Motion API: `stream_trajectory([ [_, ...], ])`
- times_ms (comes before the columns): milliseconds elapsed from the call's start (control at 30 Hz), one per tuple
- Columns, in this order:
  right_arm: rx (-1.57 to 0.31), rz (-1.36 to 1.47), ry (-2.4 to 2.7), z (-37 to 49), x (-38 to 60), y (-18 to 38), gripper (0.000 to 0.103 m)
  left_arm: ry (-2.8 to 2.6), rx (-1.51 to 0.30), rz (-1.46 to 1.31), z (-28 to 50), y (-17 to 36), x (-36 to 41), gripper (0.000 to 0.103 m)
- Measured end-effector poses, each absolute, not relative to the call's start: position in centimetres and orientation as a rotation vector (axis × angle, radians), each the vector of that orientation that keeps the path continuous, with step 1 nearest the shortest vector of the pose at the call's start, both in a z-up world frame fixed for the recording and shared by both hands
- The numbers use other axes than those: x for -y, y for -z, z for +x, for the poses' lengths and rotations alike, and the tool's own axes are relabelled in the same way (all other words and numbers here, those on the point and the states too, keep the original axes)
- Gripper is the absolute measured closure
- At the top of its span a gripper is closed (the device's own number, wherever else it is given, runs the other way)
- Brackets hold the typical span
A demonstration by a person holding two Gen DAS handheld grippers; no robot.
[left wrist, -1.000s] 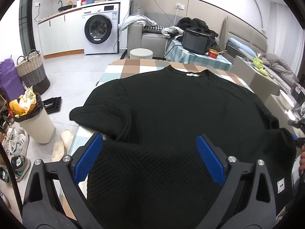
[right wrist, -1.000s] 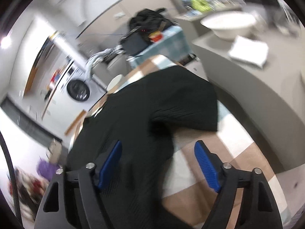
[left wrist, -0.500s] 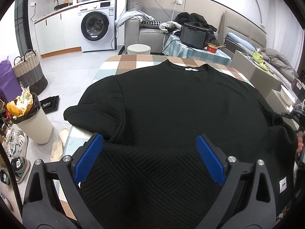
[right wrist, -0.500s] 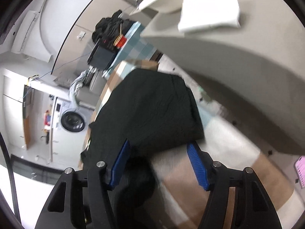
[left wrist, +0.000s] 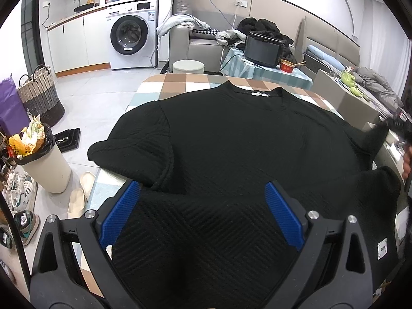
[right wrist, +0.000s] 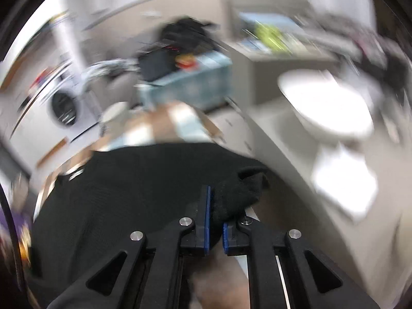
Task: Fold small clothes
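Note:
A black knit sweater point(left wrist: 231, 141) lies spread front up on the checked table point(left wrist: 180, 82), neck at the far end. My left gripper point(left wrist: 202, 188) hovers open over its near hem, the blue pads point(left wrist: 121, 213) wide apart with nothing pinched. In the blurred right wrist view my right gripper point(right wrist: 215, 206) is shut on the sweater's right sleeve point(right wrist: 242, 188), and the cloth bunches up out of the jaws. The sweater body point(right wrist: 128, 193) spreads to its left. The lifted sleeve tip point(left wrist: 378, 131) shows at the far right of the left wrist view, beside a hand point(left wrist: 406, 159).
Left of the table on the floor stand a full waste bin point(left wrist: 43, 164), slippers point(left wrist: 79, 193), shoes and a woven basket point(left wrist: 41, 92). Beyond the table are a stool point(left wrist: 188, 67), a side table with a black cooker point(left wrist: 262, 49) and a washing machine point(left wrist: 131, 38). A white basin point(right wrist: 327, 103) sits to the right.
My right gripper went from open over the sleeve to shut on it, rolled, and rose with the cloth. The right sleeve has lifted off the table. The left gripper barely moved.

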State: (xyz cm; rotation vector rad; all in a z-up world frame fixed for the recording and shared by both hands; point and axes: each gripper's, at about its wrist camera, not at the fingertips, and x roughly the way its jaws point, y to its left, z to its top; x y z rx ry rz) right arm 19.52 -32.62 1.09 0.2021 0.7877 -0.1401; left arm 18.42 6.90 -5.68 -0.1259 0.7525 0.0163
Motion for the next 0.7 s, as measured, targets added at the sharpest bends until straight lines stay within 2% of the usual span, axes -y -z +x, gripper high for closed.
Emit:
stream_trajectory([
  [100,-0.765,0.101,-0.104,21.0,27.0,-2.9,0.097,-0.03,-0.748,-0.127,18.4,5.5,-7.3,0.006],
  [267,-0.992,0.064,-0.378,21.8,19.7,1.0,0.092,-0.057,-0.74,-0.138,17.7,5.1,-8.2,0.006],
  [367,-1.071,0.082,-0.386,20.8,19.5,3.0,0.082,-0.07,-0.74,-0.144,17.2,5.1,-9.0,0.006],
  [433,-1.083,0.121,-0.352,20.4,20.4,3.9,0.067,-0.083,-0.747,-0.177,17.1,5.3,-10.1,0.006],
  [500,-1.099,0.143,-0.352,20.1,20.8,4.6,0.062,-0.109,-0.753,-0.226,17.1,5.6,-11.5,0.006],
  [700,-1.116,0.135,-0.364,19.6,20.2,5.5,0.062,-0.206,-0.764,-0.349,17.1,6.7,-16.6,0.006],
])
